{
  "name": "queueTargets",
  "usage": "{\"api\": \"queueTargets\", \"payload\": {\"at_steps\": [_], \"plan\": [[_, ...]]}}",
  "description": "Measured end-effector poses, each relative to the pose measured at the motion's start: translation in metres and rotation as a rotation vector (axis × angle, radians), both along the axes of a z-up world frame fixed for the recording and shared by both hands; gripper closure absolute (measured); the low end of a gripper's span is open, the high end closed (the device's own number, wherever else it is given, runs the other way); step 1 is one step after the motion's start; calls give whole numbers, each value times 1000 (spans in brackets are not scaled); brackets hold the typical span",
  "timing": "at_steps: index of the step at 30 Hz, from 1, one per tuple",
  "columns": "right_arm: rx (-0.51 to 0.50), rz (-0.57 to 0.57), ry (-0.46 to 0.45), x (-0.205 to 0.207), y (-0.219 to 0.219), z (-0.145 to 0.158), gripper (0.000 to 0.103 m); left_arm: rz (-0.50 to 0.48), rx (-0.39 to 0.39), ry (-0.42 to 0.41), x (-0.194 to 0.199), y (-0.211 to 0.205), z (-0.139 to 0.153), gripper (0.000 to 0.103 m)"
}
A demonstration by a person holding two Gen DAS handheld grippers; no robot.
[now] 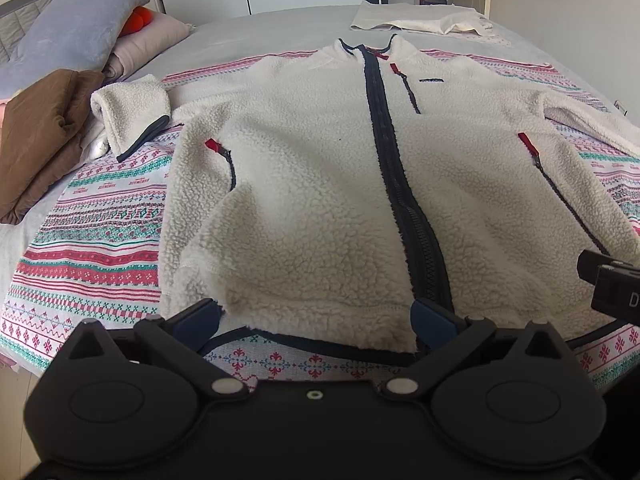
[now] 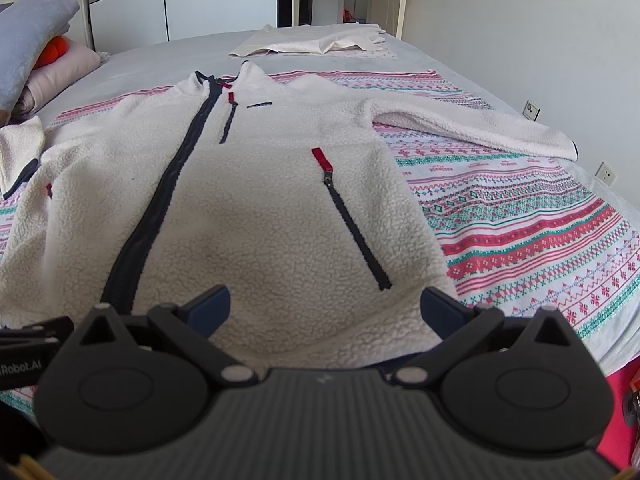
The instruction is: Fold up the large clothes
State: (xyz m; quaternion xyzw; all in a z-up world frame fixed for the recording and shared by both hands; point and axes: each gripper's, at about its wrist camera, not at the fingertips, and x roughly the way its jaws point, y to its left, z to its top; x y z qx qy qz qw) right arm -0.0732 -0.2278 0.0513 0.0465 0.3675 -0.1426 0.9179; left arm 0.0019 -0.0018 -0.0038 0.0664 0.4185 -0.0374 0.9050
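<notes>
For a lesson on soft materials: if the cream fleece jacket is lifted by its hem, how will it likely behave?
The fleece jacket would probably drape and sag, since it lies rumpled over the patterned blanket. Its thick pile suggests bulk, yet little weight. The spread sleeve would likely trail behind.

My fleece jacket [image 1: 304,184] is cream with a navy zip [image 1: 400,176] and red pulls. It lies on a blanket [image 2: 520,224] striped pink, red and teal. My gripper [image 1: 316,320] is black with blue pads [image 1: 430,316].
</notes>
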Motion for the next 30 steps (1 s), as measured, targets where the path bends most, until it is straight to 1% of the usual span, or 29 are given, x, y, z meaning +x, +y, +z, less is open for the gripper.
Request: {"api": "queueTargets", "payload": {"at_steps": [30], "plan": [[2,1,2,-1,0,1,0,0,1,0,-1,-1,2,0]]}}
